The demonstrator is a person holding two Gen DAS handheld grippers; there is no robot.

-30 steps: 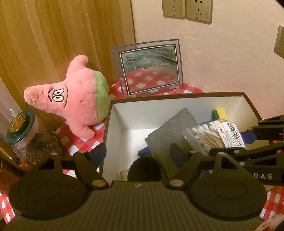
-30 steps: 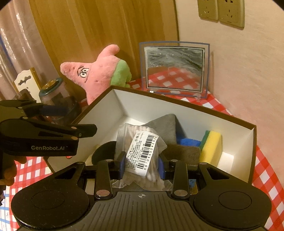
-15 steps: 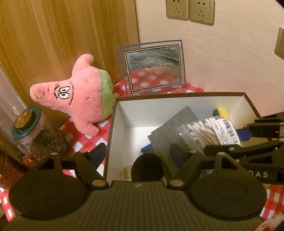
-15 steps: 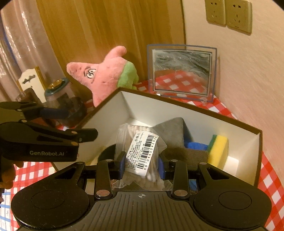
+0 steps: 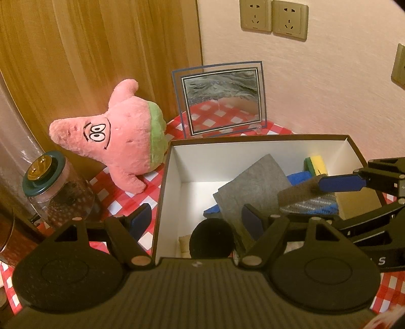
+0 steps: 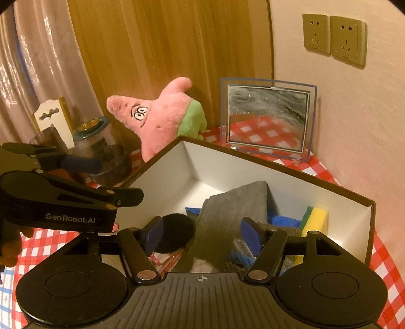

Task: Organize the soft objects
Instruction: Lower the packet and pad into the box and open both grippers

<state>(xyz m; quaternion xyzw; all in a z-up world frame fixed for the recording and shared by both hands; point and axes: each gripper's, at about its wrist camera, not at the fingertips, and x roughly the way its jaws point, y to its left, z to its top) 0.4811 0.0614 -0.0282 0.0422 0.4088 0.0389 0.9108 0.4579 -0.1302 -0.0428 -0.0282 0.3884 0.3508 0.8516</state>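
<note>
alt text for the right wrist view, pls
The right tool, jaws just opened and empty, hovers over an open box holding a grey cloth, sponge and black pad. A pink plush star lies behind it.

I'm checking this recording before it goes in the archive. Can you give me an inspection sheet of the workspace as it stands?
Surface: red and white checked tablecloth.
Job's things: open box holding a grey cloth, blue cloth, yellow-green sponge, round black pad and a striped knit piece; pink star plush beside the box, outside it.
Clutter: glass jar with green lid; glass picture frame behind the box.
Tools: left tool open, straddling the box wall; right tool open over the box, jaws just opened, gripping nothing.
Cables: nothing seen.
Surroundings: wood panel, wall sockets, curtain.
</note>
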